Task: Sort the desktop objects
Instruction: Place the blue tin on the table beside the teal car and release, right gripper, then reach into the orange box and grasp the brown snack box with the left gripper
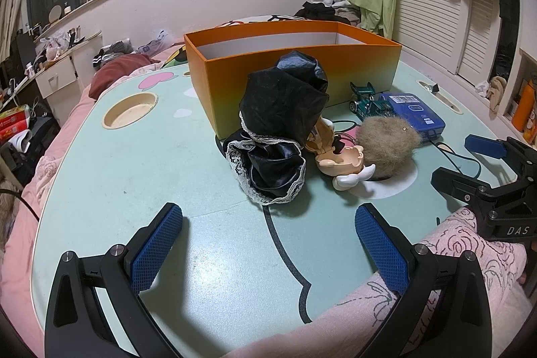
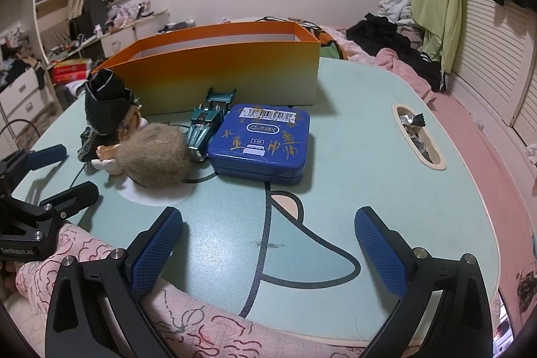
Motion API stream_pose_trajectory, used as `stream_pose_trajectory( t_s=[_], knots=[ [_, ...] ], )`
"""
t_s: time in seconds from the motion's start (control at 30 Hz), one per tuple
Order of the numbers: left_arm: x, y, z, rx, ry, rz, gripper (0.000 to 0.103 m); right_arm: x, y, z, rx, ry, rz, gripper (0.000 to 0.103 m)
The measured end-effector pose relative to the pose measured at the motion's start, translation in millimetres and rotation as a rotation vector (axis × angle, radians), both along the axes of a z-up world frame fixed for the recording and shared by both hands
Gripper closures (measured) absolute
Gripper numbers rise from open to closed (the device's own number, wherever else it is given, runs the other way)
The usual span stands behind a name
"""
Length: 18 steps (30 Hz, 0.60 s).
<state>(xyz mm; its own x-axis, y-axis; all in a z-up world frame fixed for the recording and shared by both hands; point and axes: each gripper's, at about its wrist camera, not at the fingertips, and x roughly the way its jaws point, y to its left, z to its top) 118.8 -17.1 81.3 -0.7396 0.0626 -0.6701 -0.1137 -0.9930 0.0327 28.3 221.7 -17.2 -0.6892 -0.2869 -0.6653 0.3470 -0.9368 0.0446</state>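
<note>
Blue-padded left gripper and right gripper hovering spread apart, empty; starting sort, needing reach ahead toward black-dressed fuzzy-haired doll, then orange cardboard box beyond.

Dim indoor light, fisheye warp, dark corners

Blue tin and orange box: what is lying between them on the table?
In the right wrist view, the green toy car lies between the blue tin and the orange box, toward the tin's left corner. The rest is bare table.
</note>
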Motion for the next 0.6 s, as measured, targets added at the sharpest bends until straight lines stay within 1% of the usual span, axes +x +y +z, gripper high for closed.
stream_pose_trajectory(
  t_s=[0.27,0.37,0.43,0.47,0.53,0.6],
  knots=[
    [0,-1,0,0.003,-0.001,-0.004,0.002,1,0,0,-0.001,0.001,0.0,0.0],
    [2,-3,3,0.006,0.005,-0.013,0.015,1,0,0,-0.001,0.001,0.0,0.0],
    [2,-5,10,0.015,0.003,-0.019,0.03,1,0,0,0.0,0.001,0.0,0.0],
    [1,-5,14,0.029,0.0,-0.025,0.034,1,0,0,0.0,0.001,0.0,0.0],
    [-1,-9,31,0.094,0.0,-0.042,0.047,2,0,0,0.0,0.001,0.0,0.0],
    [-6,-9,52,0.146,0.016,-0.064,0.053,1,0,0,0.0,0.002,0.0,0.0]
  ],
)
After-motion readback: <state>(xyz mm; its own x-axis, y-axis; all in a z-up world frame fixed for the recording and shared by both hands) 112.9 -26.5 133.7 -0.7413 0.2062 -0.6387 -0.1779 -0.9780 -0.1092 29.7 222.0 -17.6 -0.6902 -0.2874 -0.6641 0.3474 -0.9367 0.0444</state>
